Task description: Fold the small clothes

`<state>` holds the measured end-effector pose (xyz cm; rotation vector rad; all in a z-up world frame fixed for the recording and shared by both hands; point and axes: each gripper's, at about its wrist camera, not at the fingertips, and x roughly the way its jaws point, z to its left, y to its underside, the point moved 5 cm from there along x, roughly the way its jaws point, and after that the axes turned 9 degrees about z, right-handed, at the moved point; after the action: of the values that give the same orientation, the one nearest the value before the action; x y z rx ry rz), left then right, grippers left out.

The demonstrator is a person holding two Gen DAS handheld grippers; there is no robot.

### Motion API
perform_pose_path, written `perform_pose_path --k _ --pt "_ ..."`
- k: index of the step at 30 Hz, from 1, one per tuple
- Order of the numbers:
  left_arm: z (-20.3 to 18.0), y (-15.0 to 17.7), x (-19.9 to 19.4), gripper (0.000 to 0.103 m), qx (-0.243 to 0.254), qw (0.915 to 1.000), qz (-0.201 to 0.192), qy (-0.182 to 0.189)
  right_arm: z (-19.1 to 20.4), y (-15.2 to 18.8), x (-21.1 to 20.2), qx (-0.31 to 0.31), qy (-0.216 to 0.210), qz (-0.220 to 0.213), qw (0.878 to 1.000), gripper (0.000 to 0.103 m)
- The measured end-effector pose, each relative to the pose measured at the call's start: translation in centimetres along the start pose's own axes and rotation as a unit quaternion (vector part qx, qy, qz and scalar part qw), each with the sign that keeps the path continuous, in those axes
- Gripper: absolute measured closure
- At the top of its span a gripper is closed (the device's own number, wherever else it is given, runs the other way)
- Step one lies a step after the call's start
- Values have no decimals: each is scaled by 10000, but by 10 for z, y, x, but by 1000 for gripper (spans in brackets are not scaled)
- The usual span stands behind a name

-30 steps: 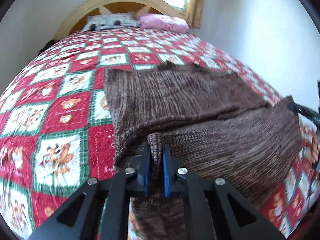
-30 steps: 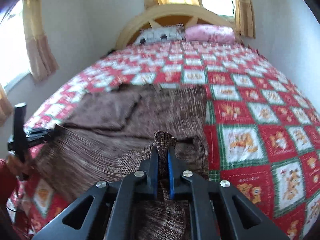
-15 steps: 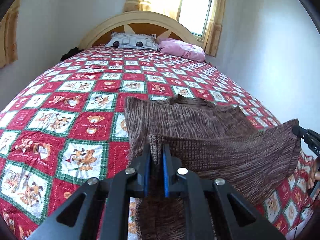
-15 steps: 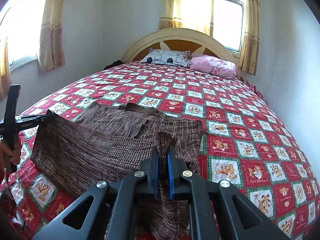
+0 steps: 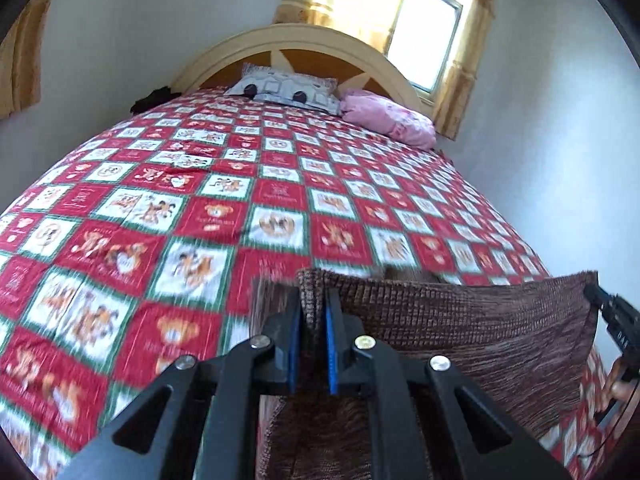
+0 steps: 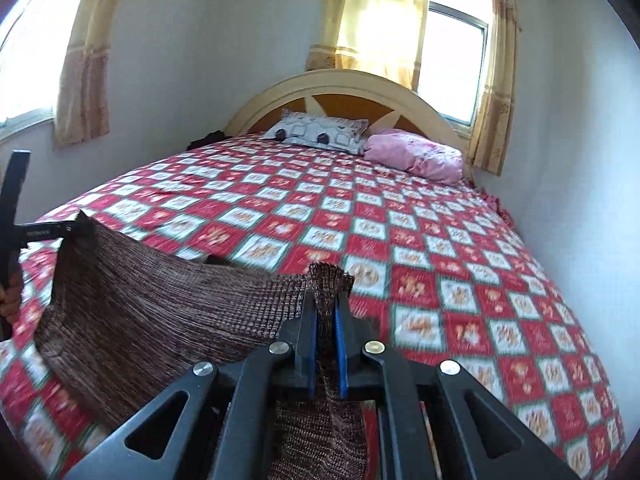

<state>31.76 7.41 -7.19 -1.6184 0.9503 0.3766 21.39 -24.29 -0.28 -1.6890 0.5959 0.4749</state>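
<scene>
Left wrist view: the bed (image 5: 240,208) lies below the brown knit garment (image 5: 460,320), which hangs stretched above it. The left gripper (image 5: 312,312) and right gripper (image 6: 326,316) each pinch a corner. No fold looks laid down yet.

The knit garment (image 5: 460,320) hangs stretched between the left tool (image 5: 311,312) and the right tool (image 6: 325,312), above the near end of the bed (image 6: 400,216). Two pillows (image 6: 320,132) lie side by side at the far end, against the headboard (image 6: 344,88), below a window (image 6: 452,56).
</scene>
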Motion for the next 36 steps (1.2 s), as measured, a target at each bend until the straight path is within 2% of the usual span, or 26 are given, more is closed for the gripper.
perform_pose_path --k 2,6,10,12,15,18,20,24,26,28,30,31,33,34,36 --pt "1 -15 19 92 -9 9998 -40 -200 -3 -11 22 24 118 19 9999 96" --pt "3 -25 59 92 -48 9987 18 -504 -9 -17 79 111 397 215 9989 96" --pt "11 -18 107 92 -109 9955 303 -887 -14 -3 134 173 709 581 9956 96" --pt "14 -9 130 92 -66 9919 676 -1072 -14 13 161 129 866 850 9925 96" --pt "14 -9 132 86 -41 9901 729 -1196 -11 26 186 26 1076 1320 9854 96" --pt "15 -8 134 82 -49 9887 805 -1267 -7 27 190 -166 1285 1385 9819 96" --pt "18 -8 133 73 -113 9873 807 -1362 -5 28 192 -277 1419 1427 9791 96" --pt "24 -8 132 62 -252 9860 808 -1434 -3 31 202 -445 1685 1635 9710 94" --pt "30 -11 138 37 -418 9824 842 -1612 -2 31 203 -548 1856 1668 9668 90" --pt "42 -11 138 20 -767 9784 937 -1678 -1 30 201 -595 1912 1668 9654 86" --pt "53 -12 135 17 -1038 9810 1029 -1278 -10 23 186 -276 1555 1484 9762 86" --pt "56 -13 127 17 -1015 9807 1103 -1253 -19 17 167 54 1483 1190 9817 86" --pt "57 -12 105 17 -753 9804 1045 -1494 -47 7 109 907 1621 373 9819 85" --pt "55 -9 88 17 -571 9810 878 -1632 -56 8 89 1137 1613 194 9801 85" --pt "50 3 54 17 -271 9831 618 -1701 -64 18 57 1280 1381 262 9818 85"
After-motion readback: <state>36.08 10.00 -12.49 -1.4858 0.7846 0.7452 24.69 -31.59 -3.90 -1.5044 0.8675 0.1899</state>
